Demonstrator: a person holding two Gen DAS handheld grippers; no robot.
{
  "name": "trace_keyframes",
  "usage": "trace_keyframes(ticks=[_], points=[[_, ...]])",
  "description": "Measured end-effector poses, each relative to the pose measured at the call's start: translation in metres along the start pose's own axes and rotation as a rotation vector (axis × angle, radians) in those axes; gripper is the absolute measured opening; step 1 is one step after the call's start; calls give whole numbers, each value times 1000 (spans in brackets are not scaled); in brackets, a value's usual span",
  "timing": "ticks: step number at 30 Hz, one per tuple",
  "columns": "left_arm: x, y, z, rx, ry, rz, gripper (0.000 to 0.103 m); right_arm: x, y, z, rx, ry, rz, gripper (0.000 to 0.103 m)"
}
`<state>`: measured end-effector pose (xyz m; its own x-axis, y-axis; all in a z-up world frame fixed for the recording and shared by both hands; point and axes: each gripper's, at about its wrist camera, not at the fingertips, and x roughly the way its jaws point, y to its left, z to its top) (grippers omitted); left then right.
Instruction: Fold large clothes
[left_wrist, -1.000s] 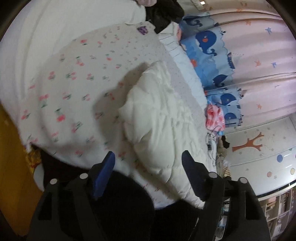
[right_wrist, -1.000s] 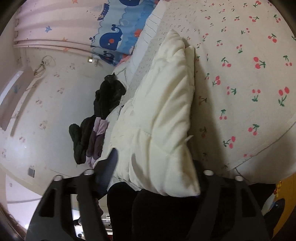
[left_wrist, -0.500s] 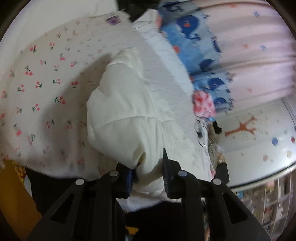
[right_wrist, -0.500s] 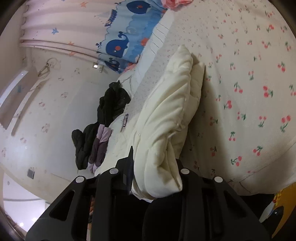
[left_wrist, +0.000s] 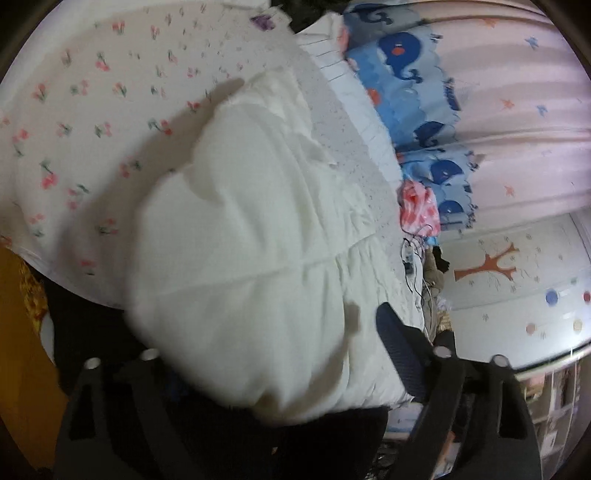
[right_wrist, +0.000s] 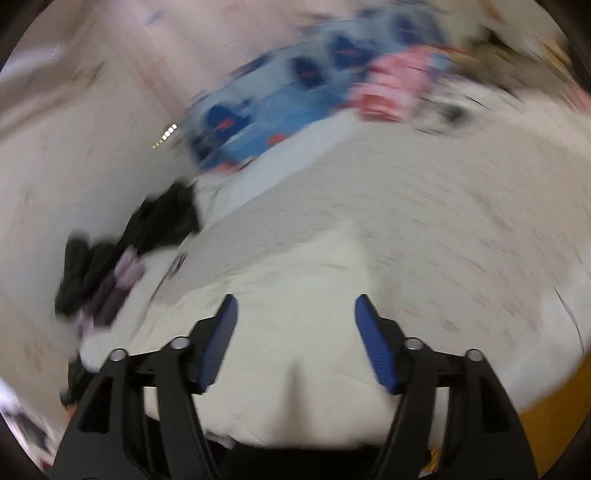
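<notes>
A folded cream puffer jacket (left_wrist: 236, 251) is seen lying on the cherry-print bedsheet (left_wrist: 74, 122), bulked up near the bed's front edge and filling most of the left wrist view. The left gripper (left_wrist: 266, 365) is held low over the jacket's near end; its jaws have just been opening and are now spread wide. The right-hand finger (left_wrist: 397, 354) is seen standing clear of the fabric, while the left-hand finger is covered by the padded bulge, so contact on that side cannot be told. The jacket's near end sits between the jaws but is not pinched on the visible side. The right wrist view is heavily motion-blurred. The right gripper (right_wrist: 295, 343) is shown with jaws apart, just opened, both blue pads (right_wrist: 373, 339) clear and nothing clamped between them; the cream jacket (right_wrist: 295, 317) is seen below and ahead of the fingers, apart from them. A dark clothing pile (right_wrist: 122, 254) with a purple item is seen at the left, on the far side of the bed. A whale-print blue curtain (left_wrist: 413, 66) and a pink fabric bundle (left_wrist: 419, 206) are seen beyond the bed's far edge. A wall with a tree decal (left_wrist: 495, 266) is visible at the right of the left wrist view. An orange surface (left_wrist: 18, 332) is seen at the lower left, beside the bed.
</notes>
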<state>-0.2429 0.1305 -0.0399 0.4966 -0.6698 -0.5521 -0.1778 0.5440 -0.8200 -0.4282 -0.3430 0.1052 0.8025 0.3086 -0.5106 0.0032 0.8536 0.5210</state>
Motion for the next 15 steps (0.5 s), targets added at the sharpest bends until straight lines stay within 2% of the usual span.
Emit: trace_keyframes(ticks=[2,5,6,8,9,10,11,12,14,15], points=[[10,-5,2,-13,-22,21,89,30,40,9,-114,42,10,66],[15,-2,2,-38,-72,31,88,109,103,22,-271,129,1,67],[15,-1,2,-49,-82,27,78,144,118,24,-310,165,-27,67],[15,4,1,-58,-90,22,68,196,129,19,-366,213,-102,67],[15,4,1,-55,-95,16,64,237,128,5,-397,294,-174,68],[13,5,0,-51,-98,8,62,273,118,-15,-406,420,-218,68],[13,4,0,-43,-97,-8,60,291,111,-29,-396,483,-216,70],[14,2,0,-31,-98,-7,54,294,108,-30,-381,477,-208,70],[13,1,-2,-18,-106,6,53,284,107,-21,-354,470,-199,70],[13,1,-2,-20,-97,11,53,273,109,-12,-347,431,-194,70]])
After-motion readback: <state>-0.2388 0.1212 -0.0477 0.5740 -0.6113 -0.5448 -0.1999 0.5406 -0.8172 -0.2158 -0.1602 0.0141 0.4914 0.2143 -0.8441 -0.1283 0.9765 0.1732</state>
